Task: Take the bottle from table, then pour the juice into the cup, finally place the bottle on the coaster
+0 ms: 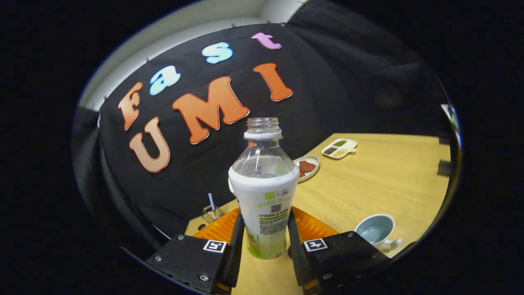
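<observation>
In the gripper view we see the hand-held gripper (265,241) clenched on the bottle (264,192), one finger pressing each side of its labelled lower body. The bottle stands upright between the fingers, cap off, neck open, and it looks lifted off the bench (380,180), whose surface tilts away beneath it. We judge the grip is taken low so that the open mouth stays clear and the bottle can be tipped forward for pouring.

The cup (376,230) sits on the bench to the right of the fingers, near them, its mouth open upward and its handle turned toward us. It looks empty, so by our reading the pour is not yet done. An orange ribbed piece (221,227), just behind the bottle and showing on both sides of it, may be the coaster, though we cannot tell for sure.

Farther off on the bench lie a small plate (308,167) with something reddish-brown and a divided dish (339,148) beyond it, both well apart from the cup. A small clear glass thing with a straw (212,211) stands at the bench edge to the left. Nothing stands between the bottle and the cup.
</observation>
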Demonstrator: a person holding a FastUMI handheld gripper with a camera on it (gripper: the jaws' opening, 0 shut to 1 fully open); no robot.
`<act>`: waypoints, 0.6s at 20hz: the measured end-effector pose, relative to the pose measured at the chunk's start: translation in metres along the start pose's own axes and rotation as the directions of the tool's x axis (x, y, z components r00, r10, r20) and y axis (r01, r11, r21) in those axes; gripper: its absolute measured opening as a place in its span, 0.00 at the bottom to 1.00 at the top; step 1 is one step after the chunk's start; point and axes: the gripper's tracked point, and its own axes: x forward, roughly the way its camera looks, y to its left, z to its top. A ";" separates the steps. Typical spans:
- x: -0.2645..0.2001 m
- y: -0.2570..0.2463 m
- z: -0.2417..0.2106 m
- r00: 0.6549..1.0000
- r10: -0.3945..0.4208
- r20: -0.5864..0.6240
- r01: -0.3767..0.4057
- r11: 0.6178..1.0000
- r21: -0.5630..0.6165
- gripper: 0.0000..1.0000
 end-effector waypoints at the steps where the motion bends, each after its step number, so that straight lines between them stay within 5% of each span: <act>1: 0.003 0.000 -0.001 1.000 -0.020 -0.001 0.020 0.997 -0.071 0.54; 12: 0.044 -0.022 -0.063 0.989 -0.130 -0.068 0.095 0.920 -0.380 0.54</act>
